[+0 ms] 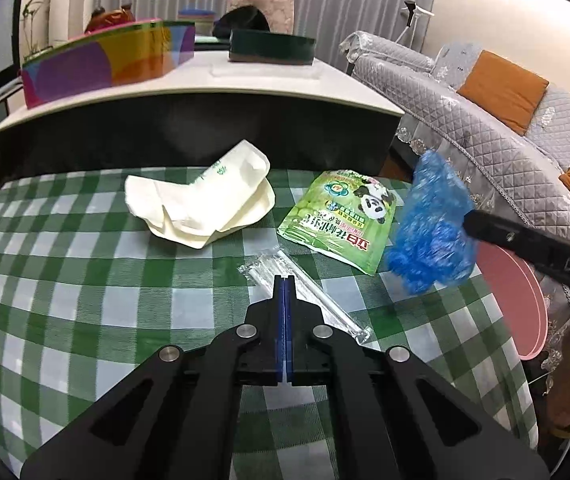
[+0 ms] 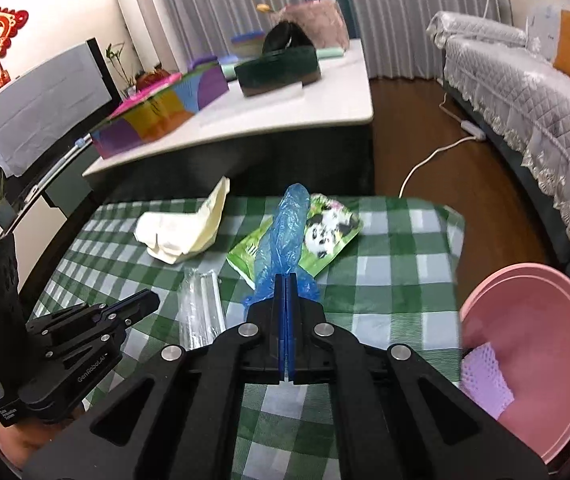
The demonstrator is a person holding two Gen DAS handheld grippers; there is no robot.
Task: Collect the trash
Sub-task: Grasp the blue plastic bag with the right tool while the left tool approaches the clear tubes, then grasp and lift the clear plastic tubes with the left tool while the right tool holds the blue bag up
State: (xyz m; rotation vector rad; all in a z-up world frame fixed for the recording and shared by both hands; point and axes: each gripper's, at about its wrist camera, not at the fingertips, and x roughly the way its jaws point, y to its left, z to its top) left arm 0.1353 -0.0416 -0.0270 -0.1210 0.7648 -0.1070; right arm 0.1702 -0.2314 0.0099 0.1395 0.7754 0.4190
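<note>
The right hand-held gripper point(image 2: 286, 280), closed on the crumpled blue plastic bag point(image 2: 285, 236), should next carry it to the round pink plastic basin point(image 2: 557, 320), while the left hand-held gripper point(image 1: 285, 280) is closed and empty.

Low table covered in green-and-white checked cloth point(image 1: 85, 280) is carrying three items. Crumpled cream paper bag with green print point(image 1: 201, 200) is lying ahead-left of left gripper's fingertips, near far edge. Clear plastic sleeve holding white straws point(image 1: 305, 280) is resting directly under and just ahead of those fingertips, angled toward right. Green snack pouch with panda picture point(image 1: 341, 220) is lying flat ahead-right, just beside sleeve.
</note>
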